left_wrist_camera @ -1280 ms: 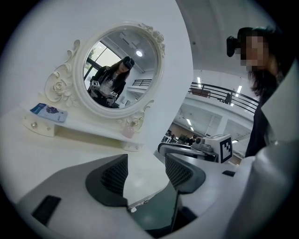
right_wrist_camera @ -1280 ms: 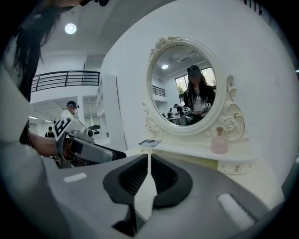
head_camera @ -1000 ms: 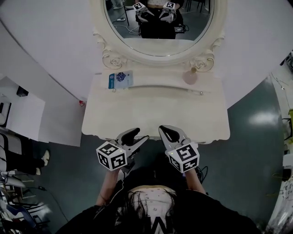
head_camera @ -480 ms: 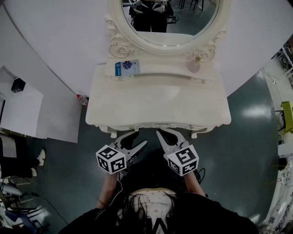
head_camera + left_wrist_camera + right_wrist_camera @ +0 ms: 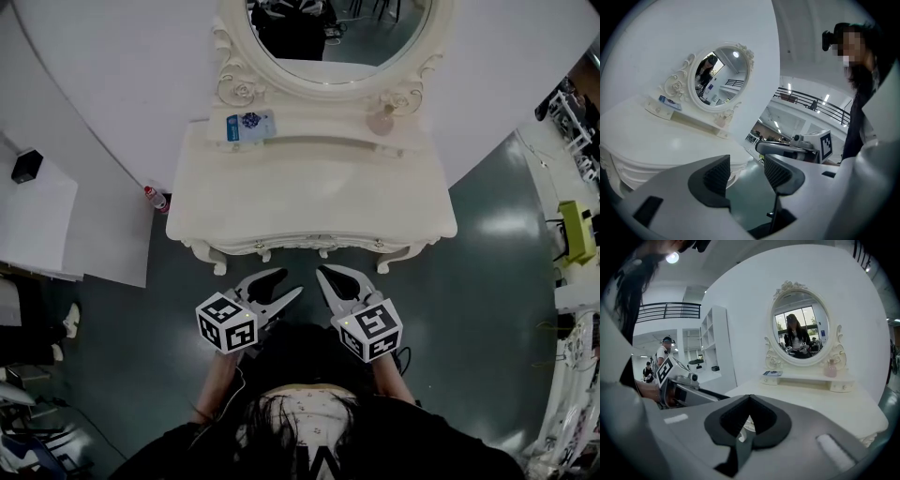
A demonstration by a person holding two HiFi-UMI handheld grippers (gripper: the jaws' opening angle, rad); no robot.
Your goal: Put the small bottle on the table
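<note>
While a blue card (image 5: 250,126) lies at the left end of the shelf (image 5: 319,127), the left gripper (image 5: 286,284) hangs off the table (image 5: 309,202) front, jaws apart, closing on nothing; right gripper (image 5: 327,277) just beside it, clenched empty; small pink bottle (image 5: 381,122) upright at the shelf's right end under the mirror (image 5: 328,47), well apart from both grippers

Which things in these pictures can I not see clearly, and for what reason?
- Print on the blue packet: too small in every view.
- Fill level of the small pink bottle: too small in the head and right gripper views.
- Top of the mirror: cut off by the head view's upper edge.
- Legs of the table: mostly hidden under its top in the head view.
</note>
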